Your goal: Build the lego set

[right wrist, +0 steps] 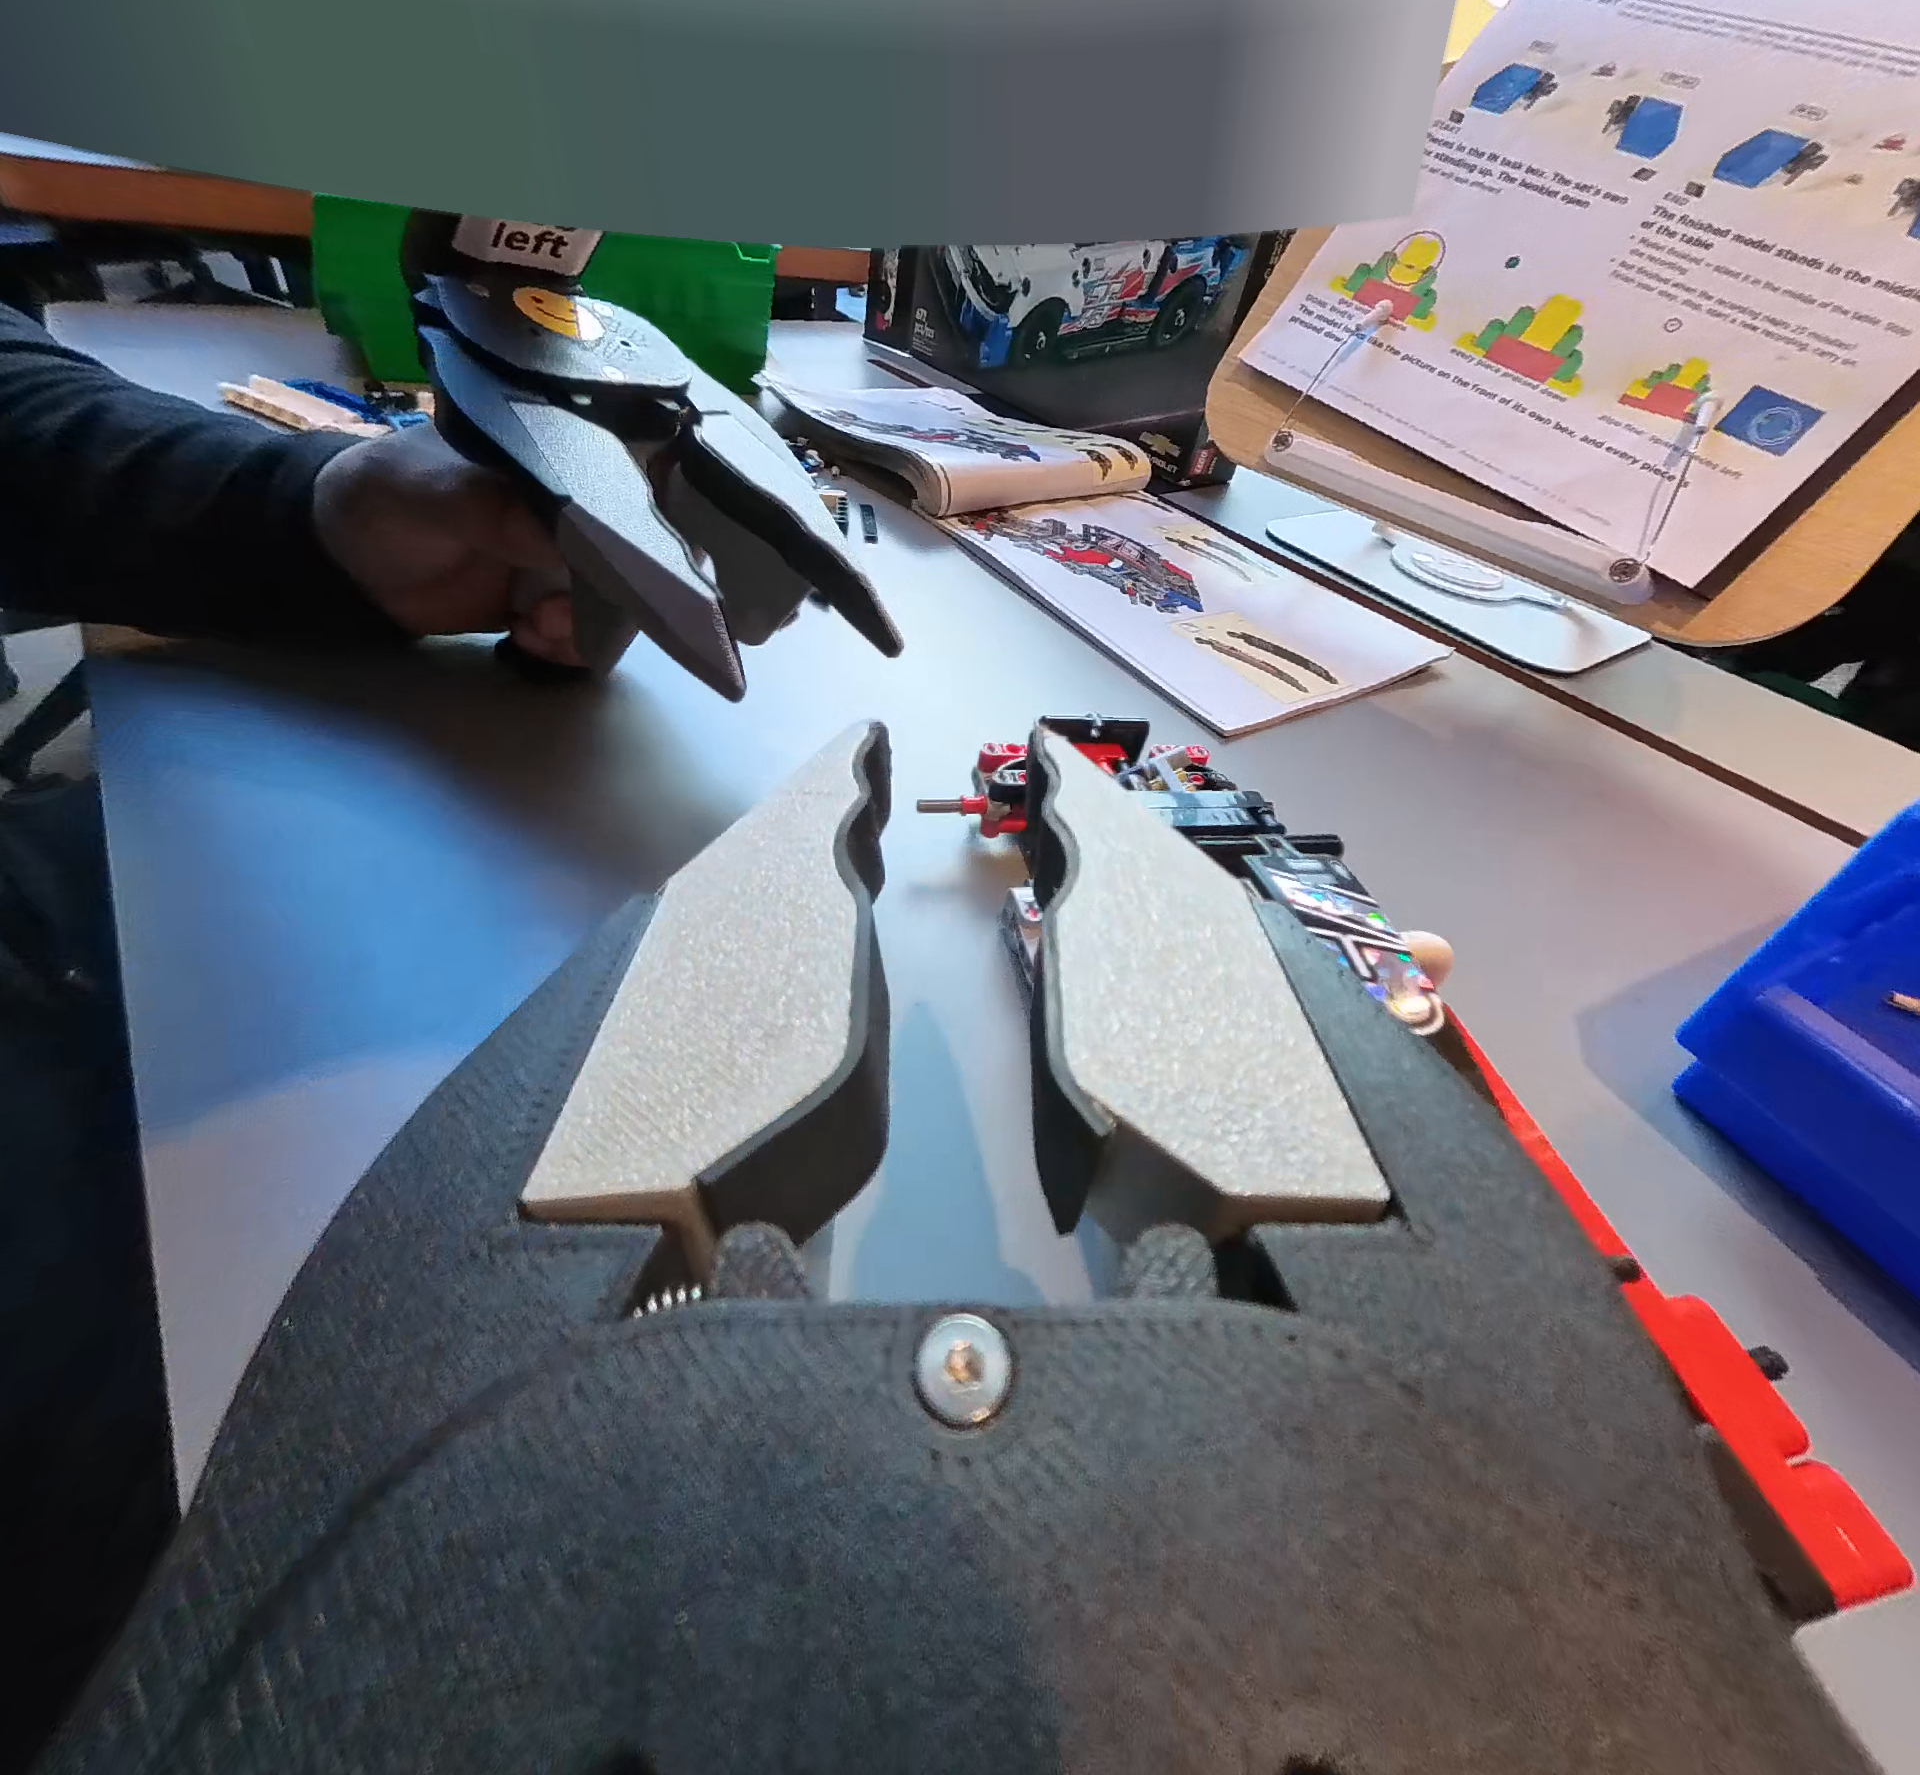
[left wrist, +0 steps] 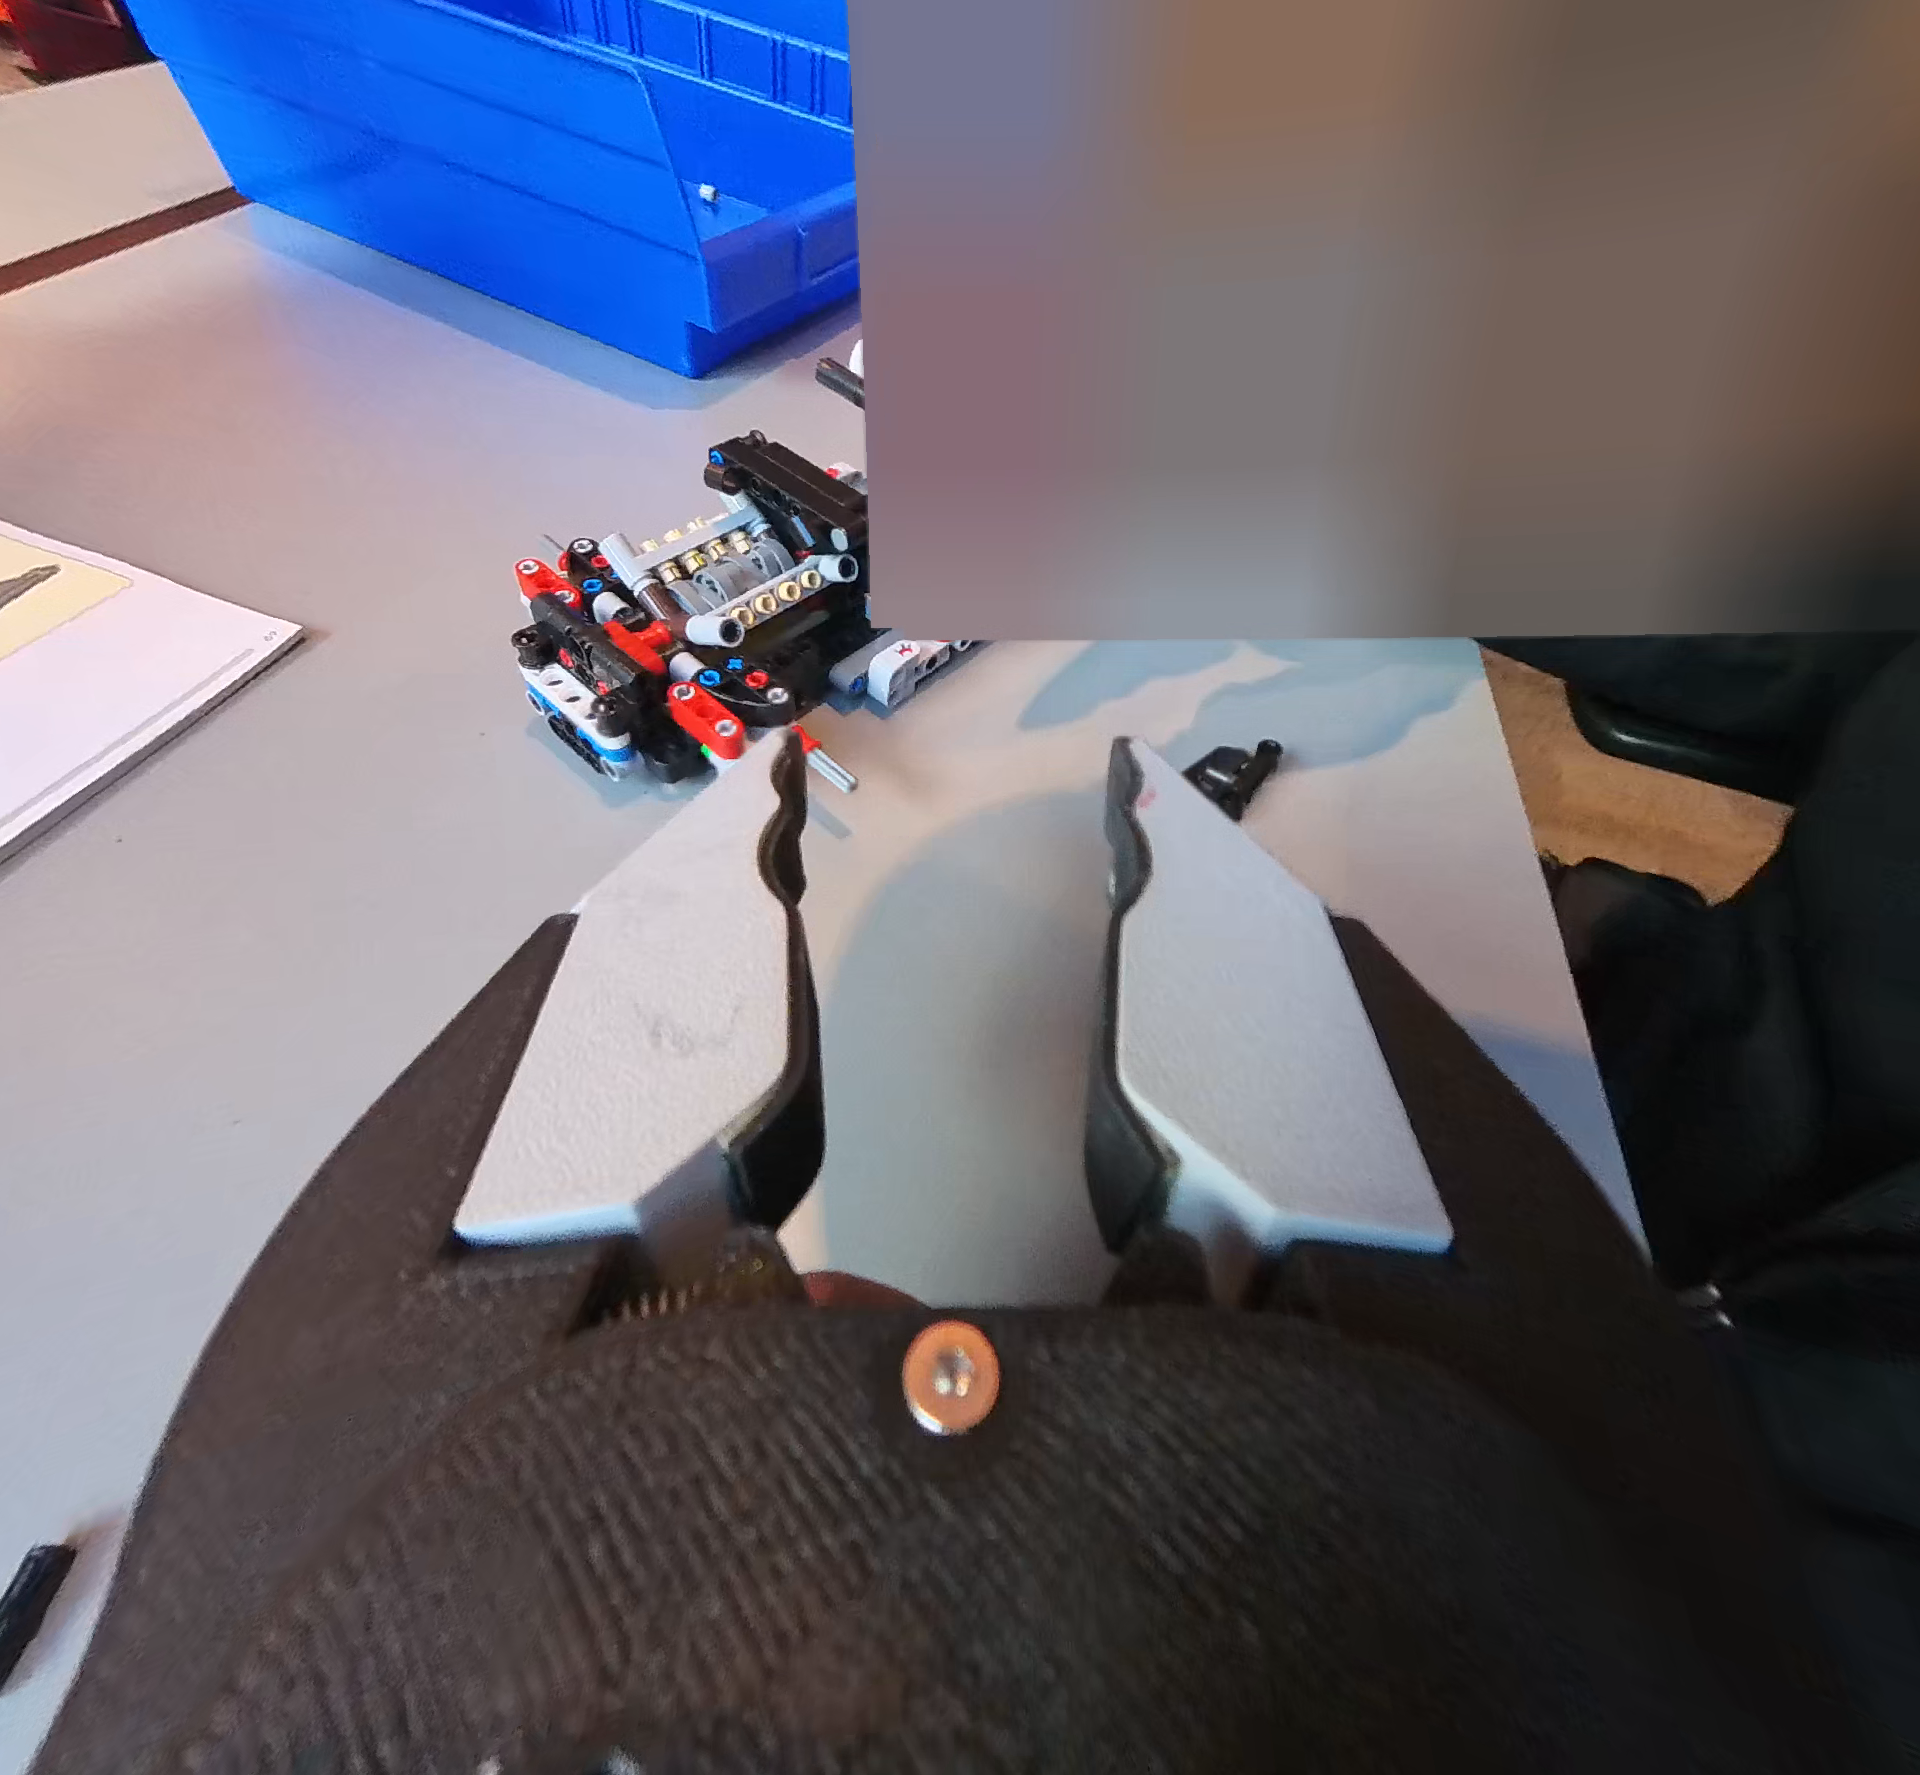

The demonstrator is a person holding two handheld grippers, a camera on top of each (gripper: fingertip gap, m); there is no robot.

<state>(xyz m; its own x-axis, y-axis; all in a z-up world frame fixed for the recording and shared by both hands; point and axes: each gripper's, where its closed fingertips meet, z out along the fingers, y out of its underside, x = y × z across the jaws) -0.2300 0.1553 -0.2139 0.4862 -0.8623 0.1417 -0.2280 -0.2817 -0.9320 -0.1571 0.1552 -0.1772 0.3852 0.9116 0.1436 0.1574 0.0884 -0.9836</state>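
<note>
The partly built Lego model [left wrist: 707, 624], black, red, grey and white, sits on the grey table just beyond my left gripper [left wrist: 956, 769], which is open and empty. A small red and grey axle pin [left wrist: 826, 764] lies by the left fingertip. A small black piece [left wrist: 1236, 769] lies to the right. In the right wrist view my right gripper [right wrist: 961, 759] is open and empty, low over the table. The model [right wrist: 1195, 811] lies just past it, partly hidden by the right finger. The pin [right wrist: 956, 806] lies just ahead of the tips. The left gripper [right wrist: 805, 655] hovers open at the left, held by a hand [right wrist: 436, 530].
A blue bin [left wrist: 468, 115] stands behind the model and also shows in the right wrist view [right wrist: 1818, 1050]. An open instruction booklet [right wrist: 1143, 582], the set's box [right wrist: 1070, 323], a green bin [right wrist: 675, 302] and an instruction sheet on a stand [right wrist: 1662, 219] lie farther back. The table edge [left wrist: 1538, 894] is to the right.
</note>
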